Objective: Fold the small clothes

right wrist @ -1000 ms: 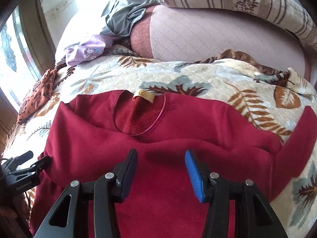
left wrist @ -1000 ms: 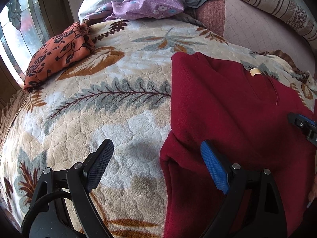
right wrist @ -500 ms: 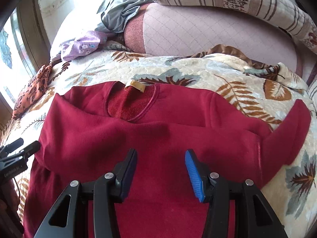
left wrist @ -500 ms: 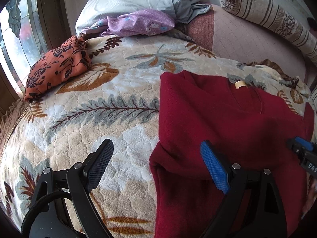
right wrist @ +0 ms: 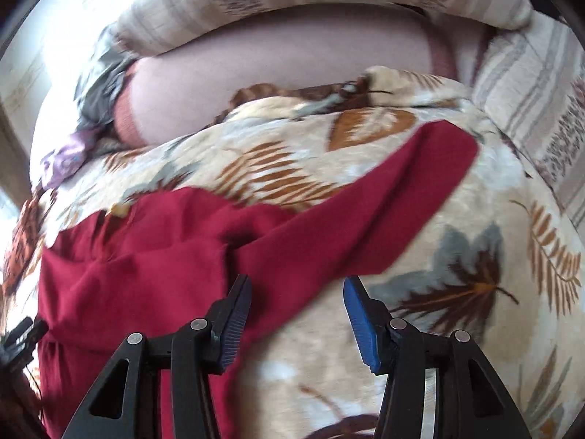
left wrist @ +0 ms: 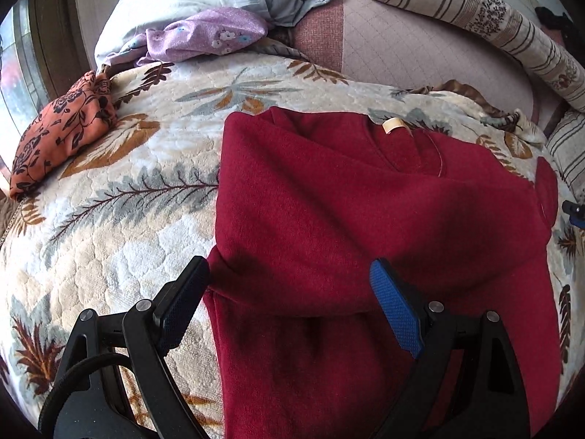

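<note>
Right hand-held gripper (right wrist: 296,314) hangs open by the unfolded sleeve (right wrist: 402,197) of the red sweater (left wrist: 347,212); left hand-held gripper (left wrist: 289,307) open too. Next: pinch the cuff, fold it inward.

A dark red fleece sweater (left wrist: 365,212) lies flat on the bed, its neckline at twelve o'clock. One sleeve is folded across the body; the other stretches toward two o'clock.

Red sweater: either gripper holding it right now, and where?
No. Both the left gripper and right gripper stand open above the red sweater, gripping nothing.
</note>
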The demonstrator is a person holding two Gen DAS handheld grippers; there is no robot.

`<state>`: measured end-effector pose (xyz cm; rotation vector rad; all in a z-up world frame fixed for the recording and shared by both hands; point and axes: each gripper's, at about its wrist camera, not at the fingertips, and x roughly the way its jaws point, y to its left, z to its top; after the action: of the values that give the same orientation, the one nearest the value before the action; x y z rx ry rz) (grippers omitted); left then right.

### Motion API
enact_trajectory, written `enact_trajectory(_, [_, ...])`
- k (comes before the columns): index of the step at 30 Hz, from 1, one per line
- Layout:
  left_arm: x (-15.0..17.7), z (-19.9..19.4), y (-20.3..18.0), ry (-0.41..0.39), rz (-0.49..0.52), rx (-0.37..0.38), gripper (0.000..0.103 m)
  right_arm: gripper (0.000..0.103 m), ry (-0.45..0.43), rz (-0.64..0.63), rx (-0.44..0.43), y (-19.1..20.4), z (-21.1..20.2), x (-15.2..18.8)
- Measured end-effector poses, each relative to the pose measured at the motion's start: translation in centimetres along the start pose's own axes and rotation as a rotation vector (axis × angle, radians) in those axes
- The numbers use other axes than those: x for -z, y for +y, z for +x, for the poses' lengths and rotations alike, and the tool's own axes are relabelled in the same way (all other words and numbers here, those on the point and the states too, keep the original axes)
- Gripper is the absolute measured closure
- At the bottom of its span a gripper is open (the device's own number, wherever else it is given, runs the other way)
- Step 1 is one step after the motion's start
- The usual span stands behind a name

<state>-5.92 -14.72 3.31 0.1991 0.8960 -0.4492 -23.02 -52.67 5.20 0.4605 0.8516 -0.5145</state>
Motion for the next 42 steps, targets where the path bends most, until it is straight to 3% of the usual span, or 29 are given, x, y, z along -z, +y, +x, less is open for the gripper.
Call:
enact_trajectory(5, [0.0, 0.4, 0.1, 0.004, 0.006, -0.008, 0.013, 0.053, -0.026, 0.186, 0.066, -6.8, 2.0, -5.3])
enact_trajectory(14, [-0.1, 1.1, -0.2, 0.007, 0.034, -0.031, 0.013, 0.054, 0.022, 0.301, 0.086, -9.6, 9.6, -11.7])
enact_trajectory(15, [-0.1, 1.2, -0.2, 0.008, 0.038, -0.033, 0.013, 0.057, 0.027, 0.313, 0.091, -10.0, 10.4, -11.9])
enact_trajectory(17, [-0.2, 1.3, -0.3, 0.009, 0.038, -0.035, 0.013, 0.084, 0.006, 0.319, 0.110, -10.3, 11.4, -12.2])
enact_trajectory(19, [-0.3, 1.4, -0.1, 0.011, 0.032, -0.034, 0.013, 0.096, -0.001, 0.293, 0.106, -10.3, 11.1, -12.2])
enact_trajectory(23, [-0.3, 0.9, 0.0, 0.003, 0.024, -0.027, 0.013, 0.097, -0.089, 0.276, 0.057, -11.4, 6.6, -11.0])
enact_trajectory(28, [-0.5, -0.3, 0.7, -0.023, -0.014, -0.008, 0.013, 0.097, -0.180, 0.369, 0.004, -15.7, -1.2, -6.4])
enact_trajectory(33, [-0.8, -1.6, 1.7, -0.061, -0.051, -0.010, 0.013, 0.097, -0.155, 0.397, -0.019, -17.1, -5.3, -1.5])
enact_trajectory(37, [-1.2, -2.1, 2.9, -0.080, -0.095, -0.002, 0.013, 0.097, -0.180, 0.312, -0.043, -14.4, -7.6, -1.5])
enact_trajectory(42, [-1.5, -2.3, 4.0, -0.085, -0.140, 0.006, 0.013, 0.097, -0.248, 0.057, -0.197, -4.3, -11.6, -4.1])
